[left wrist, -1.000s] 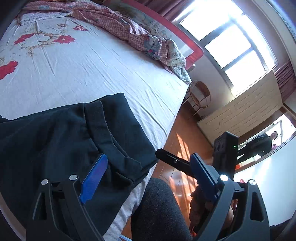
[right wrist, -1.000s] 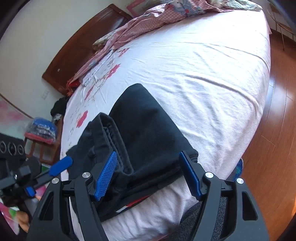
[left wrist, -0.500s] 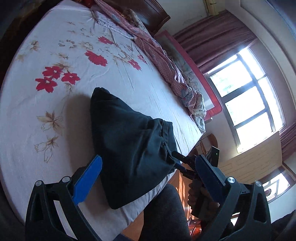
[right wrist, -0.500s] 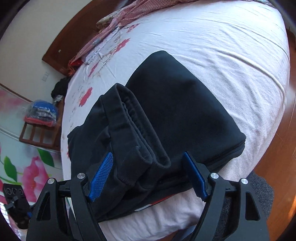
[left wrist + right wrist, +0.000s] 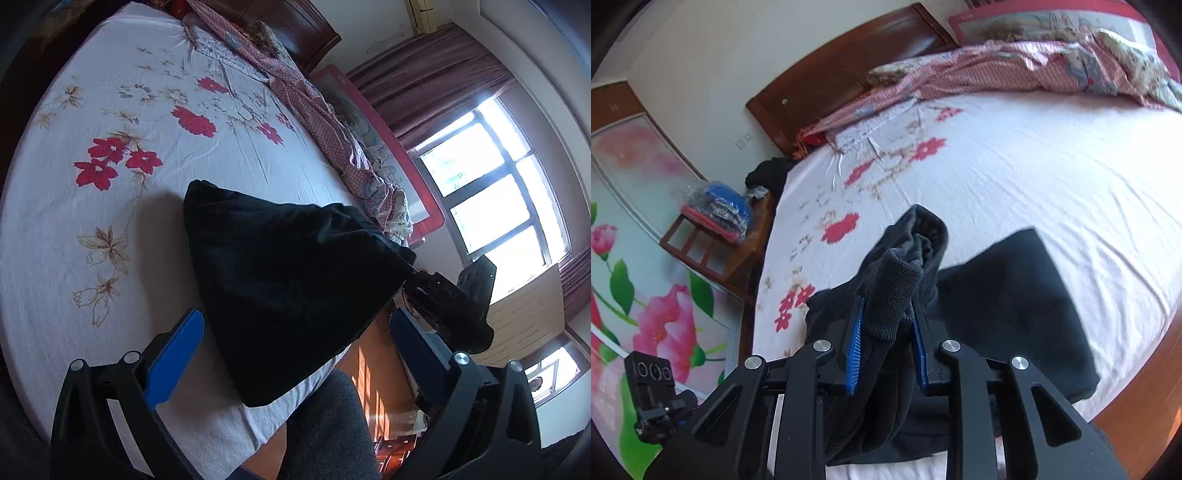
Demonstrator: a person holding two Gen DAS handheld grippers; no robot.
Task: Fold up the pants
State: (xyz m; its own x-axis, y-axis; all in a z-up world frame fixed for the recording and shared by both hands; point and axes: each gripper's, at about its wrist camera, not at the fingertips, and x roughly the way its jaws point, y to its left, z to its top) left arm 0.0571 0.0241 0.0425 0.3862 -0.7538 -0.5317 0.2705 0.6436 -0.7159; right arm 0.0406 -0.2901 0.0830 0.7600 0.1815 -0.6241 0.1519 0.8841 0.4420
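- The right tool (image 5: 886,325) has just squeezed shut on the black pants (image 5: 1008,295) and lifts one end.
- The pants lie on the bed's (image 5: 110,258) near edge.
- The left tool (image 5: 291,343) is wide open, holding nothing.

**What I can't make out from here**

From my right wrist, the blue pads of my right gripper (image 5: 886,343) are mostly buried in the bunched black pants (image 5: 1008,295); its jaws have just been closing, with the ribbed cuff between them, and I can't see how deep the cloth goes. The part hanging below the gripper is hidden behind its frame. From my left wrist, the pants' raised corner covers the right gripper's tips, so that grip is out of sight there. The bed (image 5: 110,258) runs off the left and lower edges. A figure at a far doorway (image 5: 537,384) is too small to read. My knee (image 5: 325,428) is cut off at the bottom.
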